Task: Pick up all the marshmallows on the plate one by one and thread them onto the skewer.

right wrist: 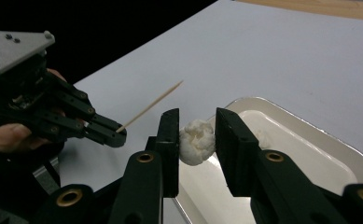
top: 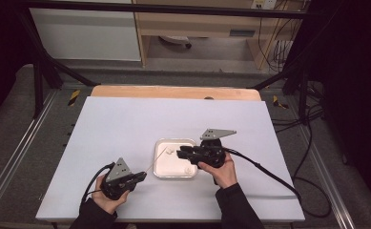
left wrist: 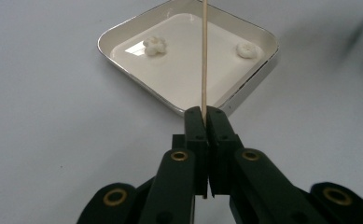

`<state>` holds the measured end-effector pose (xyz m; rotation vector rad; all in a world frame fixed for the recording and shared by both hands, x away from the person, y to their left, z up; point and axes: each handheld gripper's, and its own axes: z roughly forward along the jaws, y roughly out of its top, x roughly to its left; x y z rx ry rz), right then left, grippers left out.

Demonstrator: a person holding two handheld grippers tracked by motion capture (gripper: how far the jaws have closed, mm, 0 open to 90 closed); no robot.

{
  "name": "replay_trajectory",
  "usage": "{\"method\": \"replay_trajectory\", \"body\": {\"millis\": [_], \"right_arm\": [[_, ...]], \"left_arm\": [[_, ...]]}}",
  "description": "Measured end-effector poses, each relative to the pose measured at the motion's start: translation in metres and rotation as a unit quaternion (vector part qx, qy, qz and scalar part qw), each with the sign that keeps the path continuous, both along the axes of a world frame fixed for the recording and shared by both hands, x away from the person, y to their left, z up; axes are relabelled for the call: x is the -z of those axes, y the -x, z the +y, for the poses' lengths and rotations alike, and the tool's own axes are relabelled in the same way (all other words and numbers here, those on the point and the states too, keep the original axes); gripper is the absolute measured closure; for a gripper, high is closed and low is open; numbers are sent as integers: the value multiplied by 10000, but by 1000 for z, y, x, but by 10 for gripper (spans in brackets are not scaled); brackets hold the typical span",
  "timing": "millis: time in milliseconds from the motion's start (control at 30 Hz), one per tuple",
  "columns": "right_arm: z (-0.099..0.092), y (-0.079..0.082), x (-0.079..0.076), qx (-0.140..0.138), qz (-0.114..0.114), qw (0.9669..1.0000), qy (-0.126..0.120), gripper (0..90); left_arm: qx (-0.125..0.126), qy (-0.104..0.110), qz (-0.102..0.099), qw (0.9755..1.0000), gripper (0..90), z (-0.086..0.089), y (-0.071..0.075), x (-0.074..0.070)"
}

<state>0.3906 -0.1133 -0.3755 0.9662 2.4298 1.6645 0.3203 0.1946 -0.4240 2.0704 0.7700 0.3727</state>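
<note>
While skewer (left wrist: 203, 51) tip cut off, tray (left wrist: 123, 33) visible

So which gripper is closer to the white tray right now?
Right. The right gripper hangs over the tray, its jaws holding a white puffy piece. The left gripper sits just off the tray's near-left corner, clamping a thin wooden skewer that reaches over it.

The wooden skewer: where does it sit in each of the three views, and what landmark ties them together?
High view: the wooden skewer is a faint line from the left gripper up toward the white tray.
Left gripper view: upright at centre, rising from the shut jaws.
Right gripper view: upper left, slanting from the left gripper's tip.
Shared landmark: the white tray.
</note>
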Motion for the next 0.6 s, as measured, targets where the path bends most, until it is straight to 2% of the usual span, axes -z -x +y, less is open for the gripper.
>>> {"method": "replay_trajectory", "body": {"millis": [267, 400, 600], "right_arm": [[-5, -4, -10, 140, 31, 9992, -383, 723], [-6, -7, -12, 144, 117, 9980, -605, 728], [-4, -11, -11, 96, 253, 9964, -801, 730]], "left_arm": [[36, 15, -36, 10000, 884, -4, 0, 0], [64, 30, -70, 10000, 884, -6, 1, 0], [121, 46, -109, 9999, 884, -8, 2, 0]]}}
